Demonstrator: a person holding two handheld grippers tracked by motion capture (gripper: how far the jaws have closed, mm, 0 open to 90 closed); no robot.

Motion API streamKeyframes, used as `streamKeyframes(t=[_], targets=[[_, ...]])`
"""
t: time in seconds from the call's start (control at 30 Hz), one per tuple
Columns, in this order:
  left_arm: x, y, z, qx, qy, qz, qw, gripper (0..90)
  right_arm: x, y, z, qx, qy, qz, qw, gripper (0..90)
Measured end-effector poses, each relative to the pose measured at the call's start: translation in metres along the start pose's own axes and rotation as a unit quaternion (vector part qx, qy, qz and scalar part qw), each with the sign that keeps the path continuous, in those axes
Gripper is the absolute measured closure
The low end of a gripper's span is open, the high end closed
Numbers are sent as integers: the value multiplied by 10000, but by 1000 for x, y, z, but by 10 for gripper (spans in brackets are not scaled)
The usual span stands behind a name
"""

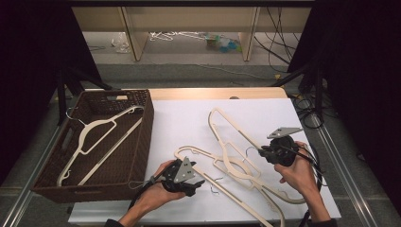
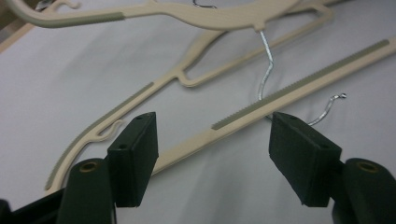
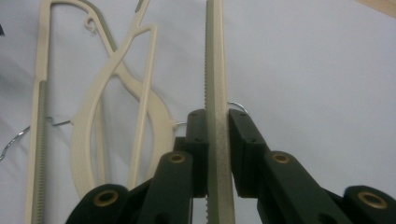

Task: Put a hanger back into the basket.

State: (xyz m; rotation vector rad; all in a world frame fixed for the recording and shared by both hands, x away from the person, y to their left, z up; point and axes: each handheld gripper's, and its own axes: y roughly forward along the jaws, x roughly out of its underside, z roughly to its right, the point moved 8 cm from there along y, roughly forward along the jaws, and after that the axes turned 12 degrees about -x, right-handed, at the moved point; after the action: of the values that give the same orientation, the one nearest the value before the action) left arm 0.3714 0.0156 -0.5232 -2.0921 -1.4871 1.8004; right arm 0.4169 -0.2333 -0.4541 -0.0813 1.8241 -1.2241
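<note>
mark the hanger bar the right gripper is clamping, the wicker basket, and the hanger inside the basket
clamped hanger bar [image 3: 215,70], right gripper view: ridged strip of the bar above the jaws.
wicker basket [image 1: 143,137], high view: its right wall.
hanger in basket [image 1: 97,125], high view: upper arm, just below the hook.

Right gripper grips a cream hanger; another hanger lies in the wicker basket.

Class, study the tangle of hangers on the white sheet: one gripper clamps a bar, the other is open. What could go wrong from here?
1. The right gripper is shut on a hanger bar whose hanger overlaps others in the pile; lifting may drag them along.
2. A metal hook lies across the bar between the open left gripper's jaws and could snag.
3. The basket already holds one hanger; hooks may catch there.
</note>
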Motion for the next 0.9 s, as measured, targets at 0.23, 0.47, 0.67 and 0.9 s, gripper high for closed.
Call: streamKeyframes(t=[0.23, 0.47, 0.67, 0.9], targets=[[0, 10, 8, 198, 421, -186, 9987, 360, -2, -7, 0, 9, 120, 94, 9999, 797], [-2, 19, 12, 335, 712, -236, 9966, 375, -4, -9, 3, -17, -15, 175, 9998, 798], [-4, 29, 14, 626, 851, -351, 9938, 364, -5, -11, 3, -14, 50, 232, 9997, 799], [-8, 34, 14, 888, 1108, -453, 9888, 415, -7, -11, 3, -9, -21, 337, 9994, 800]])
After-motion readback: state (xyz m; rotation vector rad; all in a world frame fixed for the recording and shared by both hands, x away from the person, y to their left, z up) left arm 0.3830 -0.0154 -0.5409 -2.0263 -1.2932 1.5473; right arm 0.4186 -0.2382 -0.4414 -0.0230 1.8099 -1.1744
